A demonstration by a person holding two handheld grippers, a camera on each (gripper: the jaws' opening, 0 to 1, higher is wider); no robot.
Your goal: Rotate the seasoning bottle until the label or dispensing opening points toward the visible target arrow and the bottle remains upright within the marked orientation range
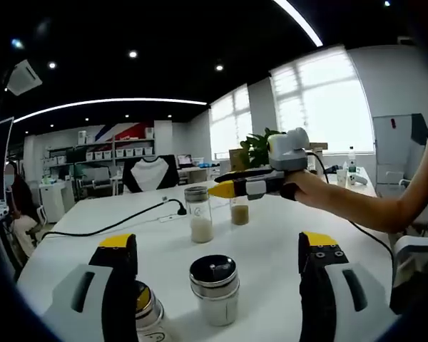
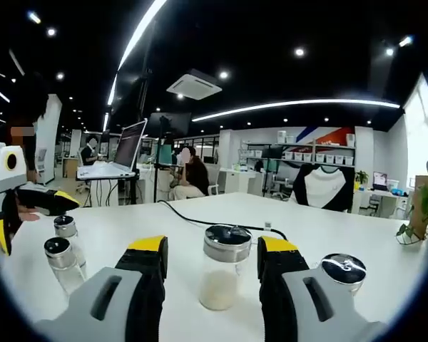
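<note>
The right gripper (image 2: 211,265) reaches level over the white table (image 1: 271,249), jaws apart on both sides of a glass seasoning bottle (image 2: 225,267) with white powder, not squeezing it. The left gripper (image 1: 217,260) waits open, holding nothing, near a steel-capped shaker (image 1: 214,288).

No words, numbers or brand marks can be read anywhere. The bottles (image 2: 221,274) on the table (image 2: 328,228) show no label that can be made out
</note>
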